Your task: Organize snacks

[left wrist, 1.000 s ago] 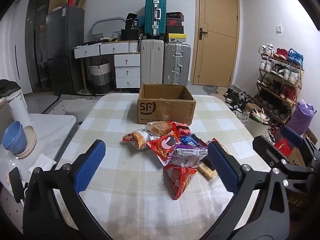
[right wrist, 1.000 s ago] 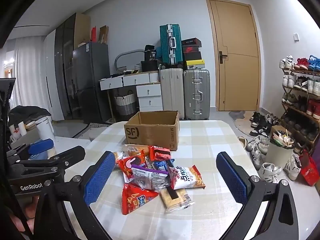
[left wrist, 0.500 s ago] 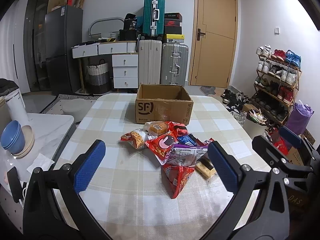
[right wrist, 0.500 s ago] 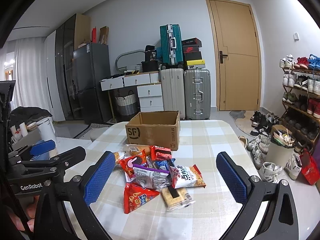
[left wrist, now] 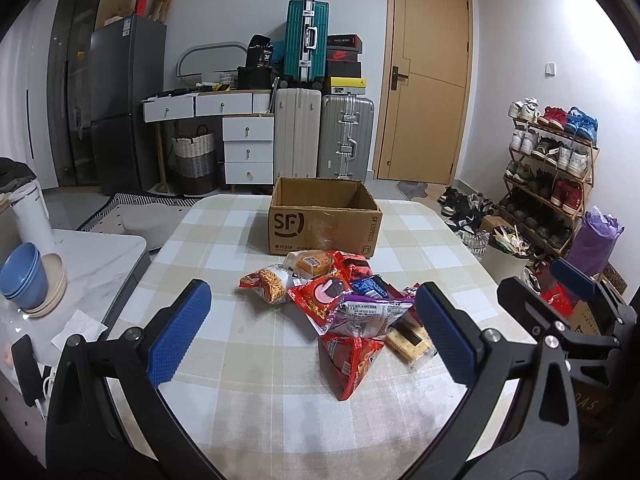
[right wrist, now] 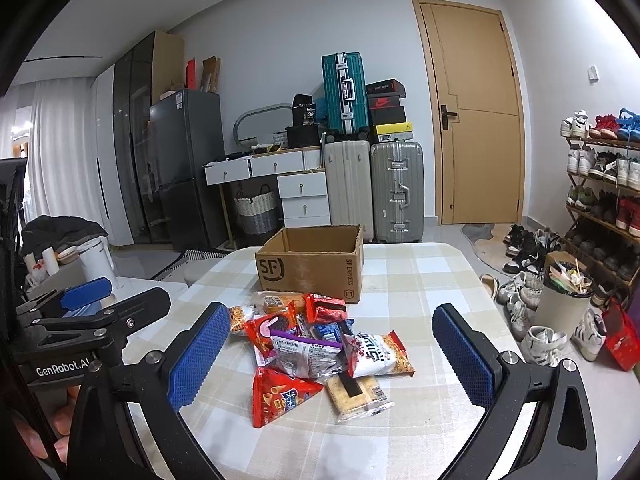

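Observation:
A heap of snack packets (left wrist: 344, 304) (right wrist: 316, 344) lies mid-table on a checked cloth. It includes a red triangular chip bag (left wrist: 352, 360) (right wrist: 280, 394), a purple-edged foil pack (left wrist: 372, 314) (right wrist: 306, 350), a cracker pack (right wrist: 356, 394) and a white noodle bag (right wrist: 378, 354). Behind the heap stands an open cardboard box (left wrist: 324, 222) (right wrist: 310, 266); its inside floor is hidden. My left gripper (left wrist: 312, 332) and right gripper (right wrist: 330, 354) hover open above the near table, short of the heap, nothing between the fingers.
The table (left wrist: 248, 392) has bare cloth at the near side and at both sides of the box. A white side table with blue bowls (left wrist: 22, 280) stands left. Shoes and a bin (right wrist: 562, 306) crowd the floor at right. Suitcases (left wrist: 346, 136) stand behind.
Both grippers have crept slightly forward and lower toward the heap; the packets sit a little nearer in both views. Nothing on the table has moved.

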